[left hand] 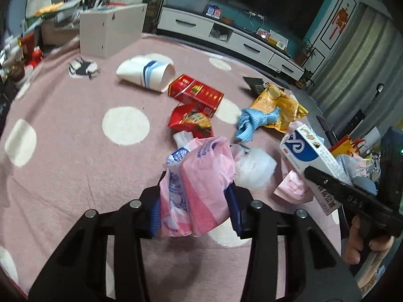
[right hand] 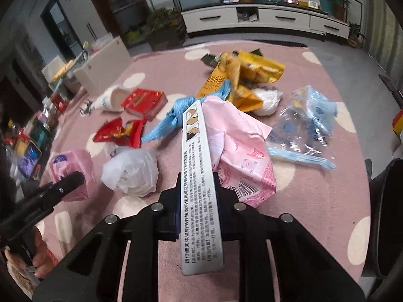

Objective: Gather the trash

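Note:
My left gripper (left hand: 194, 188) is shut on a pink tissue pack (left hand: 199, 183) and holds it above the pink dotted rug (left hand: 75, 151); the pack also shows in the right wrist view (right hand: 73, 171). My right gripper (right hand: 199, 188) is shut on a flat white-and-blue medicine box (right hand: 199, 183), also in the left wrist view (left hand: 309, 156). Trash lies on the rug: a white wad (right hand: 131, 171), a pink wrapper (right hand: 239, 151), a red snack bag (right hand: 118, 133), a red box (right hand: 144, 103), a paper cup (left hand: 146, 73), a blue cloth (right hand: 173, 118), a yellow bag (right hand: 246, 75).
A clear blue-printed plastic bag (right hand: 304, 125) lies on the rug at the right. A white box (left hand: 110, 32) stands at the rug's far left edge. A white TV cabinet (right hand: 264, 17) runs along the back wall. Clutter lines the left side.

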`<action>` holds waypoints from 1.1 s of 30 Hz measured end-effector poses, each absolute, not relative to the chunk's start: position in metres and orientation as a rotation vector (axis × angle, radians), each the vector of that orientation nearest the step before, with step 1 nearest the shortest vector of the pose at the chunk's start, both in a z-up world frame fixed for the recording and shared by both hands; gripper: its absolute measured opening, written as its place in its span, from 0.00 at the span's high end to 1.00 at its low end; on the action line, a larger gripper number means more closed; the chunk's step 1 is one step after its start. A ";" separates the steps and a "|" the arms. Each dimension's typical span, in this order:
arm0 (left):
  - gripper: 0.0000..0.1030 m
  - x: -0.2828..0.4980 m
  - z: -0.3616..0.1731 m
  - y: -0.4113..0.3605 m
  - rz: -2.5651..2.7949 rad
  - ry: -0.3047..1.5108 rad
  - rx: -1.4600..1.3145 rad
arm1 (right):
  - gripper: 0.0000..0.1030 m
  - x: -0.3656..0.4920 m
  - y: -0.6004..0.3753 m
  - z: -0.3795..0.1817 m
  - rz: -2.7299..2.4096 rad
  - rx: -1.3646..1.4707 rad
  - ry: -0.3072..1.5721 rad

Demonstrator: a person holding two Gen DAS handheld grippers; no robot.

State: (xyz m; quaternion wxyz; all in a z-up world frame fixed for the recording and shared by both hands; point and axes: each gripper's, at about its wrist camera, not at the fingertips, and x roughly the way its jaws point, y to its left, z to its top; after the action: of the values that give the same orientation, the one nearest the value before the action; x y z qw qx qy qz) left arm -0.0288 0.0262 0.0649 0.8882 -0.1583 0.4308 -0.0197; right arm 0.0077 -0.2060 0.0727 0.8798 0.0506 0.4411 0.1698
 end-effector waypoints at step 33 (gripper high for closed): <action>0.55 -0.032 0.089 -0.040 -0.142 0.853 -0.241 | 0.58 0.002 -0.266 0.081 0.240 0.226 0.932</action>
State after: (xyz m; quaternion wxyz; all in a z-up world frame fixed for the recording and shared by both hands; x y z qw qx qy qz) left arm -0.0317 -0.0398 0.0894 0.9008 -0.1167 0.4125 -0.0686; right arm 0.0024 -0.2662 0.0807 0.8804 0.1085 0.4471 0.1153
